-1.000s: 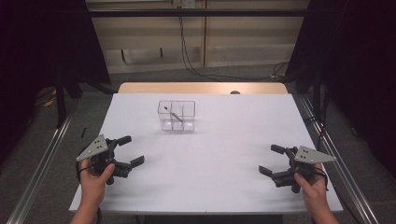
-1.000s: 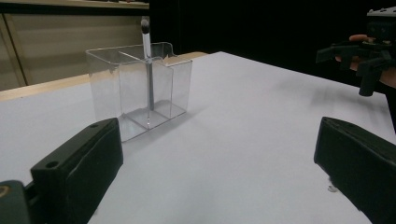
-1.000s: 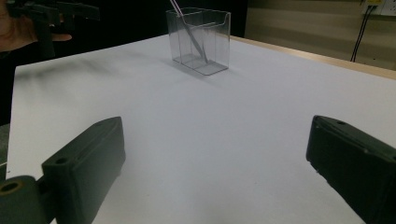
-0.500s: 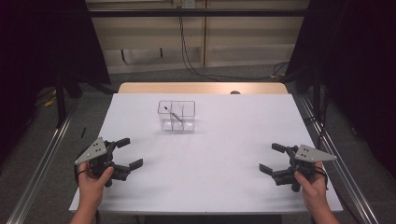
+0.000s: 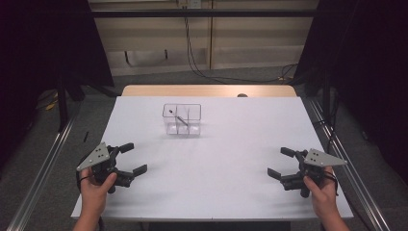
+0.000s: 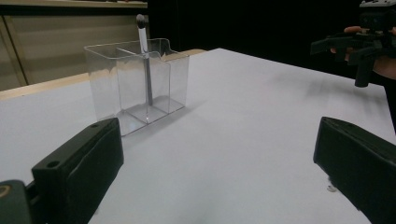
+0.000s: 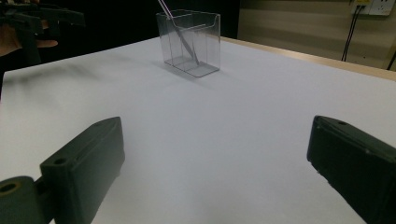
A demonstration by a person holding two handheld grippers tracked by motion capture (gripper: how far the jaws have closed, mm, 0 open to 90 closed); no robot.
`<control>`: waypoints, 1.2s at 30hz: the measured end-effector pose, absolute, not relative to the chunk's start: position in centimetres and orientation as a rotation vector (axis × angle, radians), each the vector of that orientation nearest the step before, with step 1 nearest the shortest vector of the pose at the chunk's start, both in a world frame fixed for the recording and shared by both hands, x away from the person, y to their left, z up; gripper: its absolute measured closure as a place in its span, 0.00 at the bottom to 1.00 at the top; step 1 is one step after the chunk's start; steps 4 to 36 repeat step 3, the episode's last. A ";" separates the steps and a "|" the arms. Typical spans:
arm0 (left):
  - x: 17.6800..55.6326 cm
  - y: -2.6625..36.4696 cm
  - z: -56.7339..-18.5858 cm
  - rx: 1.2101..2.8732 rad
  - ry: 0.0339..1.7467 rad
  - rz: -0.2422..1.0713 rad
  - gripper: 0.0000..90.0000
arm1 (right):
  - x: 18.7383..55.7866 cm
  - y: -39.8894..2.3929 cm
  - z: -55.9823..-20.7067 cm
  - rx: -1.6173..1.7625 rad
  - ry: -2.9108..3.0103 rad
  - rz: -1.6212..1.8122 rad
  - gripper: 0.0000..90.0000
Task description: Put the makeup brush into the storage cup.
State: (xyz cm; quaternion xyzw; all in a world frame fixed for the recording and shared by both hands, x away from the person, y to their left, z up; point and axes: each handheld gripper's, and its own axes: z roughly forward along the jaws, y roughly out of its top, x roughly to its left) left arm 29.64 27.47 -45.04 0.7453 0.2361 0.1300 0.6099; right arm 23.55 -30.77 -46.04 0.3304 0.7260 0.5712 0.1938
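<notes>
A clear plastic box (image 5: 182,120) with inner dividers stands on the white table (image 5: 226,163), toward the back middle. A thin grey stick with a dark tip (image 5: 177,116) leans inside it, also visible as the stick (image 6: 145,56) and the stick (image 7: 183,37) in the gripper views. My left gripper (image 5: 133,159) rests low at the front left, open, with nothing between its jaws. At the front right my right gripper (image 5: 281,162) is open too and holds nothing. The box (image 6: 136,81) and box (image 7: 190,41) lie well ahead of both.
A wooden strip (image 5: 207,90) borders the table's far edge. Metal rails (image 5: 43,163) run along both sides of the table. Cables (image 5: 192,53) hang down the back wall. Dark curtains stand at left and right.
The left gripper has drifted slightly toward the table's front edge. The right gripper and the box stay where they were.
</notes>
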 end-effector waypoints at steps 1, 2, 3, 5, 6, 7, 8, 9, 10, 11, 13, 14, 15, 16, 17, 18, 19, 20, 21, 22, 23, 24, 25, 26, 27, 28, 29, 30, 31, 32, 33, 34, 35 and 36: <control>29.6 27.4 -45.1 1.722 0.546 0.299 0.02 | 23.6 -30.8 -46.1 0.926 2.036 1.601 0.04; 29.7 27.4 -45.1 1.724 0.543 0.304 0.02 | 23.6 -30.8 -46.1 0.925 2.037 1.601 0.04; 29.6 27.3 -45.1 1.721 0.547 0.296 0.02 | 23.6 -30.8 -46.1 0.927 2.036 1.600 0.04; 29.6 27.3 -45.1 1.721 0.547 0.296 0.02 | 23.6 -30.8 -46.1 0.927 2.036 1.600 0.04; 29.6 27.3 -45.1 1.721 0.547 0.296 0.02 | 23.6 -30.8 -46.1 0.927 2.036 1.600 0.04; 29.6 27.3 -45.1 1.721 0.547 0.296 0.02 | 23.6 -30.8 -46.1 0.927 2.036 1.600 0.04; 29.6 27.3 -45.1 1.721 0.547 0.296 0.02 | 23.6 -30.8 -46.1 0.927 2.036 1.600 0.04; 29.6 27.3 -45.1 1.721 0.547 0.296 0.02 | 23.6 -30.8 -46.1 0.927 2.036 1.600 0.04; 29.6 27.3 -45.1 1.721 0.547 0.296 0.02 | 23.6 -30.8 -46.1 0.927 2.036 1.600 0.04; 29.6 27.3 -45.1 1.721 0.547 0.296 0.02 | 23.6 -30.8 -46.1 0.927 2.036 1.600 0.04; 29.6 27.3 -45.1 1.721 0.547 0.296 0.02 | 23.6 -30.8 -46.1 0.927 2.036 1.600 0.04; 29.6 27.3 -45.1 1.721 0.547 0.296 0.02 | 23.6 -30.8 -46.1 0.927 2.036 1.600 0.04; 29.6 27.3 -45.1 1.721 0.547 0.296 0.02 | 23.6 -30.8 -46.1 0.927 2.036 1.600 0.04; 29.6 27.3 -45.1 1.721 0.547 0.296 0.02 | 23.6 -30.8 -46.1 0.927 2.036 1.600 0.04; 29.6 27.3 -45.1 1.721 0.547 0.296 0.02 | 23.6 -30.8 -46.1 0.927 2.036 1.600 0.04; 29.6 27.3 -45.1 1.721 0.547 0.296 0.02 | 23.6 -30.8 -46.1 0.927 2.036 1.600 0.04; 29.6 27.3 -45.1 1.721 0.547 0.296 0.02 | 23.6 -30.8 -46.1 0.927 2.036 1.600 0.04; 29.6 27.3 -45.1 1.721 0.547 0.296 0.02 | 23.6 -30.8 -46.1 0.927 2.036 1.600 0.04; 29.6 27.3 -45.1 1.721 0.547 0.296 0.02 | 23.6 -30.8 -46.1 0.927 2.036 1.600 0.04; 29.6 27.3 -45.1 1.721 0.547 0.296 0.02 | 23.6 -30.8 -46.1 0.927 2.036 1.600 0.04; 29.6 27.3 -45.1 1.721 0.547 0.296 0.02 | 23.6 -30.8 -46.1 0.927 2.036 1.600 0.04; 29.6 27.3 -45.1 1.721 0.547 0.296 0.02 | 23.6 -30.8 -46.1 0.927 2.036 1.600 0.04; 29.6 27.3 -45.1 1.721 0.547 0.296 0.02 | 23.6 -30.8 -46.1 0.927 2.036 1.600 0.04; 29.6 27.3 -45.1 1.721 0.547 0.296 0.02 | 23.6 -30.8 -46.1 0.927 2.036 1.600 0.04; 29.6 27.3 -45.1 1.721 0.547 0.296 0.02 | 23.6 -30.8 -46.1 0.927 2.036 1.600 0.04; 29.6 27.3 -45.1 1.721 0.547 0.296 0.02 | 23.6 -30.8 -46.1 0.927 2.036 1.600 0.04; 29.6 27.3 -45.1 1.721 0.547 0.296 0.02 | 23.6 -30.8 -46.1 0.927 2.036 1.600 0.04; 29.6 27.3 -45.1 1.721 0.547 0.296 0.02 | 23.6 -30.8 -46.1 0.927 2.036 1.600 0.04; 29.6 27.3 -45.1 1.721 0.547 0.296 0.02 | 23.6 -30.8 -46.1 0.927 2.036 1.600 0.04; 29.6 27.3 -45.1 1.721 0.547 0.296 0.02 | 23.6 -30.8 -46.1 0.927 2.036 1.600 0.04; 29.6 27.3 -45.1 1.721 0.547 0.296 0.02 | 23.6 -30.8 -46.1 0.927 2.036 1.600 0.04; 29.6 27.3 -45.1 1.721 0.547 0.296 0.02 | 23.6 -30.8 -46.1 0.927 2.036 1.600 0.04; 29.6 27.3 -45.1 1.721 0.547 0.296 0.02 | 23.6 -30.8 -46.1 0.927 2.036 1.600 0.04; 29.6 27.3 -45.1 1.721 0.547 0.296 0.02 | 23.6 -30.8 -46.1 0.927 2.036 1.600 0.04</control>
